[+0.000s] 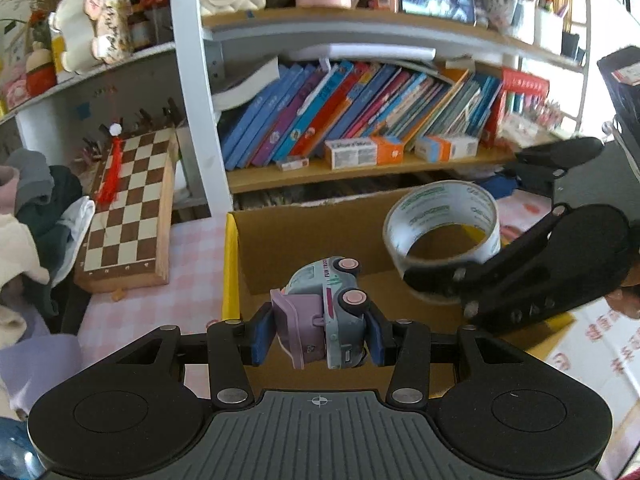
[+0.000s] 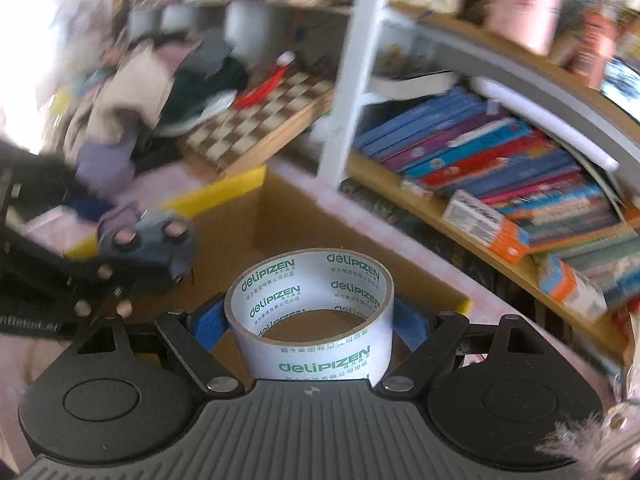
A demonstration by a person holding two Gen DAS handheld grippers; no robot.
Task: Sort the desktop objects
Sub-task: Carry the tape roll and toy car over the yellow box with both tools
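Above cardboard box (image 1: 304, 236), blurred toy truck (image 2: 150, 240), tape roll (image 2: 312, 312)

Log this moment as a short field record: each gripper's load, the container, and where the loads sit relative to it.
left gripper: shut on toy car, car on its side
right gripper: shut on tape roll
container: open cardboard box, yellow-edged
position: both loads held above the box opening
backdrop: chessboard, bookshelf

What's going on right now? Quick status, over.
Left tool shut on toy car. Right tool shut on tape roll. Both over open cardboard box. Nothing in the way.
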